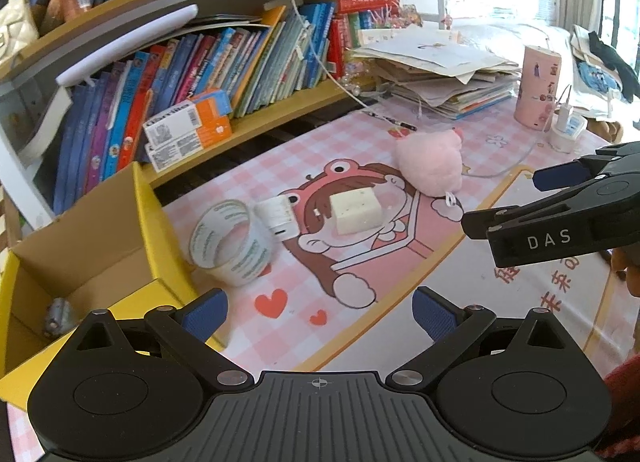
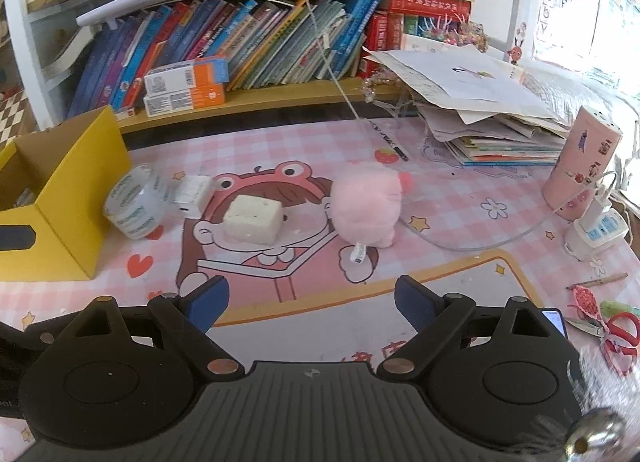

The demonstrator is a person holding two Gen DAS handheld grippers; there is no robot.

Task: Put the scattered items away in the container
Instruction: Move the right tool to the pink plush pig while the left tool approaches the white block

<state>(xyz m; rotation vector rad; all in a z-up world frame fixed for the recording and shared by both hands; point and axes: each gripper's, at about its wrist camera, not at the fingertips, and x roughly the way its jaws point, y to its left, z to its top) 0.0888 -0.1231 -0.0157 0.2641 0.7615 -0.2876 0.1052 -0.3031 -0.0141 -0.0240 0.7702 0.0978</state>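
Observation:
A yellow cardboard box [image 1: 144, 222] [image 2: 76, 190] stands open at the left of the desk, with a small grey object [image 1: 58, 316] inside. Beside it lie a roll of clear tape [image 1: 228, 242] [image 2: 134, 202], a white charger [image 1: 276, 216] [image 2: 192, 196], a white spotted block [image 1: 354, 212] [image 2: 252, 218] and a pink plush toy [image 1: 430, 164] [image 2: 366, 206]. My left gripper [image 1: 316, 310] is open and empty, near the box and in front of the tape. My right gripper [image 2: 310, 302] is open and empty, in front of the block and plush; it also shows in the left wrist view [image 1: 500, 202].
A bookshelf [image 2: 256, 90] full of books runs along the back. A paper stack [image 2: 480, 118], a pink cylinder [image 2: 580, 170] and a plugged power adapter [image 2: 596, 230] with cable sit at the right. Scissors [image 2: 616, 330] and a pencil [image 2: 600, 280] lie at the near right.

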